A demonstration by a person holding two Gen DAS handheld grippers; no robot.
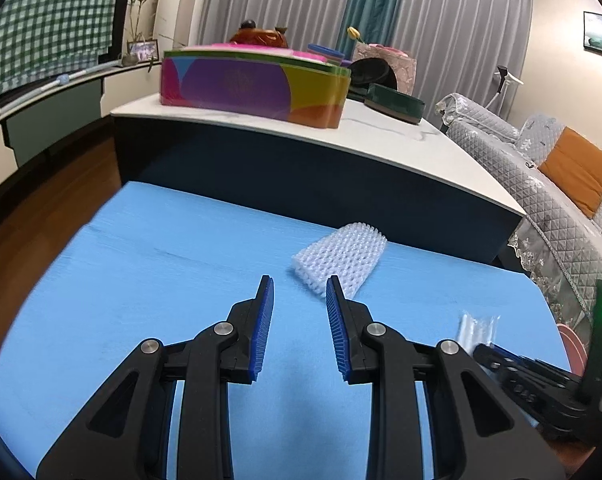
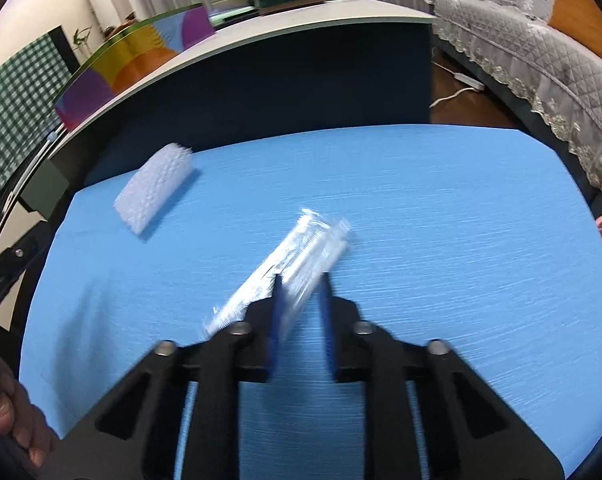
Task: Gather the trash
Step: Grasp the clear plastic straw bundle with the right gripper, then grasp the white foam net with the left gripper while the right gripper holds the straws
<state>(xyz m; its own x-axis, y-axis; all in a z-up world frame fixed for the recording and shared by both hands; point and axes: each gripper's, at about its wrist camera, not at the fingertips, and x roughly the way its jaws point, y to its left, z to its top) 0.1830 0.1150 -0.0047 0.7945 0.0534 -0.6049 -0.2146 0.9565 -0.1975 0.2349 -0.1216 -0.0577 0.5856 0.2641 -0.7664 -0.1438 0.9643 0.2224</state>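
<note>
The blue table cover (image 1: 161, 264) is matt with a fine brushed grain. The white net sleeve (image 1: 341, 258) is soft foam mesh. The clear wrapper (image 2: 301, 252) is glossy, crinkled plastic (reflective). The finger pads (image 1: 263, 328) are ribbed blue rubber.

My left gripper (image 1: 300, 286) hangs tilted downward, its blue pads parted with nothing between them. My right gripper (image 2: 301, 280) pitches down more steeply, jaws narrow, pads blurred; a clear plastic wrapper (image 2: 297, 256) lies between them.
</note>
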